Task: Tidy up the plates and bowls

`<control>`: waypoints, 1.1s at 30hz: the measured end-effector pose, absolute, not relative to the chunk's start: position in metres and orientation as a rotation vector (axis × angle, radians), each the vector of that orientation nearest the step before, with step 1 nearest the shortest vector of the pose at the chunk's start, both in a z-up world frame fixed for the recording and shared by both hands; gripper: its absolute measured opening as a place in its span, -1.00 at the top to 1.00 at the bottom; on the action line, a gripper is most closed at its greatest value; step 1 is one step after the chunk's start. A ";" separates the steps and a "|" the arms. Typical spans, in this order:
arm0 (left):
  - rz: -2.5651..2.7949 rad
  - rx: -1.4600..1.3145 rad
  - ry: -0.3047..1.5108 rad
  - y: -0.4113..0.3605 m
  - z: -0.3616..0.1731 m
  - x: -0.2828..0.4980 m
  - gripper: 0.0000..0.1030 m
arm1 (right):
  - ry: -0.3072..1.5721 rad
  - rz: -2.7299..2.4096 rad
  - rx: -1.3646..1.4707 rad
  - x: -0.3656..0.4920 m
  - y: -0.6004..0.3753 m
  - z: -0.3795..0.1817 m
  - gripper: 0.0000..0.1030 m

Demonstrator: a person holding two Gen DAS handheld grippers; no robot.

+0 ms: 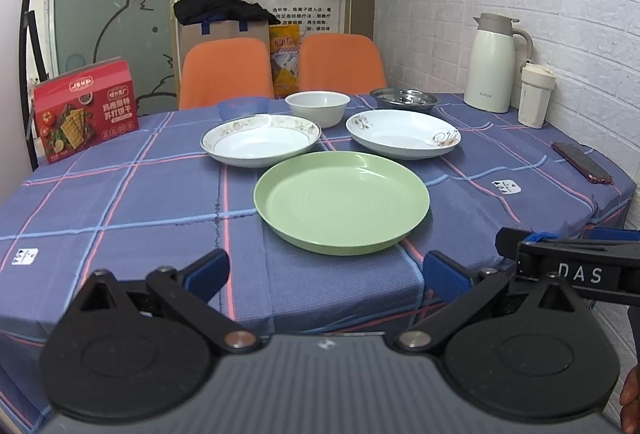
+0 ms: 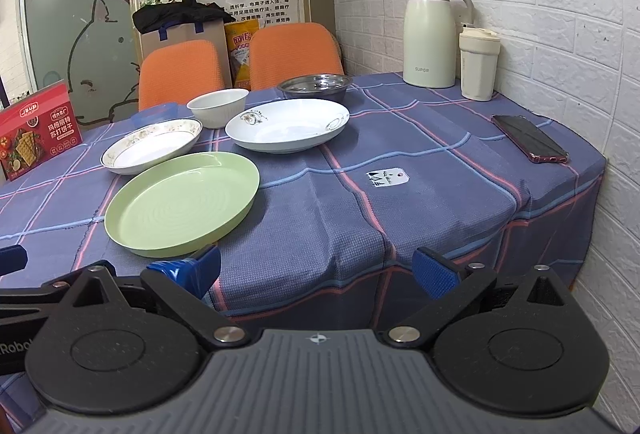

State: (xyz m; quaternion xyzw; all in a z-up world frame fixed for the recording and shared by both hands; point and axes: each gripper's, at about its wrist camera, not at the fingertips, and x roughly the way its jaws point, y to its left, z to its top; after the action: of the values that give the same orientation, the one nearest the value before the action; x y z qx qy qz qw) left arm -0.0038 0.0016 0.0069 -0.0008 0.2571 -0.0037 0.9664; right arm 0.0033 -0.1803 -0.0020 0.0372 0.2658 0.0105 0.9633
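Both claws spread wide, empty: left claw [image 1: 326, 270], right claw [image 2: 316, 270], at near tabletop [image 2: 400, 218] edge. Green plate [image 1: 342, 202] closest, two white plates [image 1: 260, 140] [image 1: 402, 134] behind, white bowl [image 1: 318, 108], steel bowl [image 1: 404, 100] farther back.

Right hand-held gripper [image 2: 316, 274] gapes near green plate [image 2: 182, 204].

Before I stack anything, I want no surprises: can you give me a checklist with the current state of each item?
1. Left claw open and empty: ok.
2. Right claw open and empty: ok.
3. Green plate nearest, nothing on it: ok.
4. Two white plates lying flat, apart: ok.
5. White bowl upright, empty: ok.
6. Blue bowl contents: cannot tell, partly hidden.
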 end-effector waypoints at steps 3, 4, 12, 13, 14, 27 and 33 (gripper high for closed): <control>-0.008 -0.001 0.519 0.002 0.007 -0.004 -0.99 | 0.537 0.020 0.073 0.003 -0.179 -0.002 -0.75; -0.008 -0.001 0.520 0.002 0.007 -0.004 -0.99 | 0.538 0.020 0.074 0.003 -0.179 -0.002 -0.75; -0.010 -0.009 0.524 0.002 0.007 -0.003 -0.99 | 0.538 0.022 0.075 0.003 -0.179 -0.003 -0.75; -0.011 -0.012 0.524 0.003 0.007 -0.003 -0.99 | 0.538 0.022 0.074 0.003 -0.178 -0.003 -0.75; -0.011 -0.014 0.524 0.004 0.007 -0.003 -0.99 | 0.539 0.022 0.073 0.003 -0.178 -0.003 -0.75; 0.005 -0.011 0.518 0.007 0.004 -0.001 -0.99 | 0.550 0.032 0.074 0.004 -0.174 -0.006 -0.75; 0.002 -0.011 0.511 0.006 0.006 0.001 -0.99 | 0.558 0.031 0.069 0.011 -0.173 -0.007 -0.75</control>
State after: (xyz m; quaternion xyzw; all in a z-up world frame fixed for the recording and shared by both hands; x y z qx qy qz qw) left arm 0.0007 0.0063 0.0058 -0.0053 0.2527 0.0012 0.9675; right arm 0.0107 -0.1733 -0.0073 0.0341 0.2751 0.0155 0.9607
